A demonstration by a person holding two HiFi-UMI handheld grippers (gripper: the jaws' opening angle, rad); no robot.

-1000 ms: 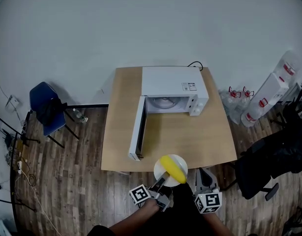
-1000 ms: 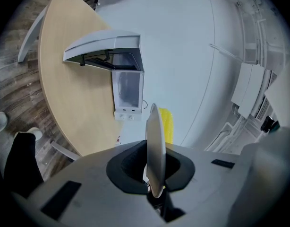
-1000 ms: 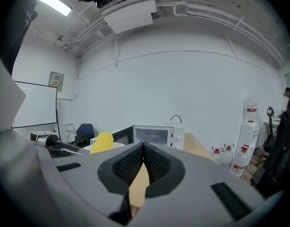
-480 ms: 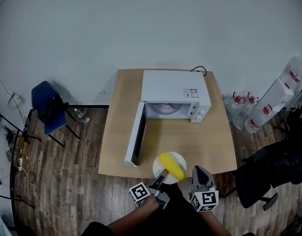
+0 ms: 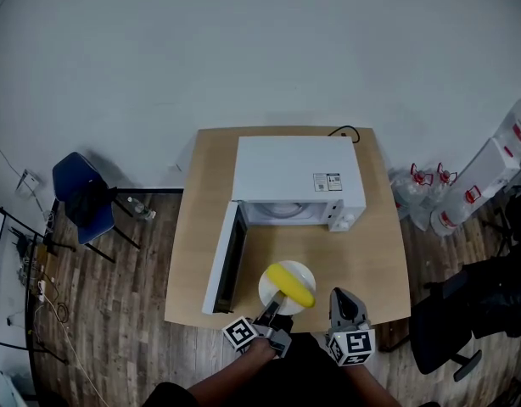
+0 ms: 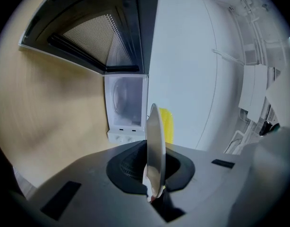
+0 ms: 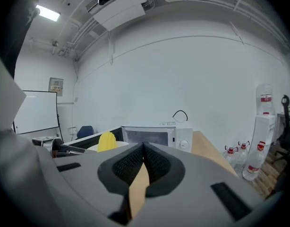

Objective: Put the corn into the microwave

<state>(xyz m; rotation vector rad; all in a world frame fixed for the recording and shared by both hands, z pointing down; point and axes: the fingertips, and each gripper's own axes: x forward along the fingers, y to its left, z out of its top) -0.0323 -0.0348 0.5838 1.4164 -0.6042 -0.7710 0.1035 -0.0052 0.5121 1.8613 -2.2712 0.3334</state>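
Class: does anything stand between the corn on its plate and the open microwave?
Nothing visible does. The corn lies on the plate, gripped at its rim by the left gripper. Only bare table lies between it and the microwave's open front. The door stands swung out to the left, beside that path.

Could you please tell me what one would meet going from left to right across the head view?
blue chair → open microwave door → white plate carrying the corn → water bottles → tall white dispenser. The microwave body overlaps the plate, so it is left out.
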